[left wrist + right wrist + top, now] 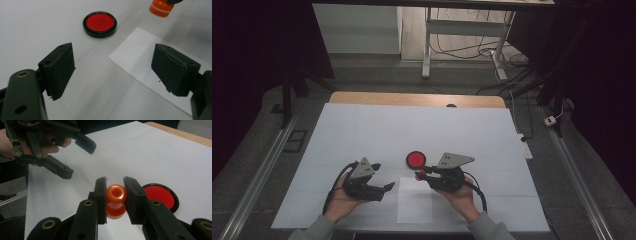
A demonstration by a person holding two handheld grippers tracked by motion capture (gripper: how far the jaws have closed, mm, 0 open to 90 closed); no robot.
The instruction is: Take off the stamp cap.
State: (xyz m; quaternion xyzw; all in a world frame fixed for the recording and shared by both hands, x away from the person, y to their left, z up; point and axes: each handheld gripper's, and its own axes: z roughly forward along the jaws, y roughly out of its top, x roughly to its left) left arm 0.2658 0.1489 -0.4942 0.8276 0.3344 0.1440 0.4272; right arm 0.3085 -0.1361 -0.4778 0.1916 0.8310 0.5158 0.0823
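2 tongs: right tongs (115,192) clamped on orange stamp (116,199); left tongs (112,68) apart, empty.

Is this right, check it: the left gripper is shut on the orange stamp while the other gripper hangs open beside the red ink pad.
Wrong hand. The right gripper is shut on the orange stamp, as the right gripper view shows. The left gripper is the open one, its jaws wide apart with nothing between them in the left gripper view, near the red ink pad.
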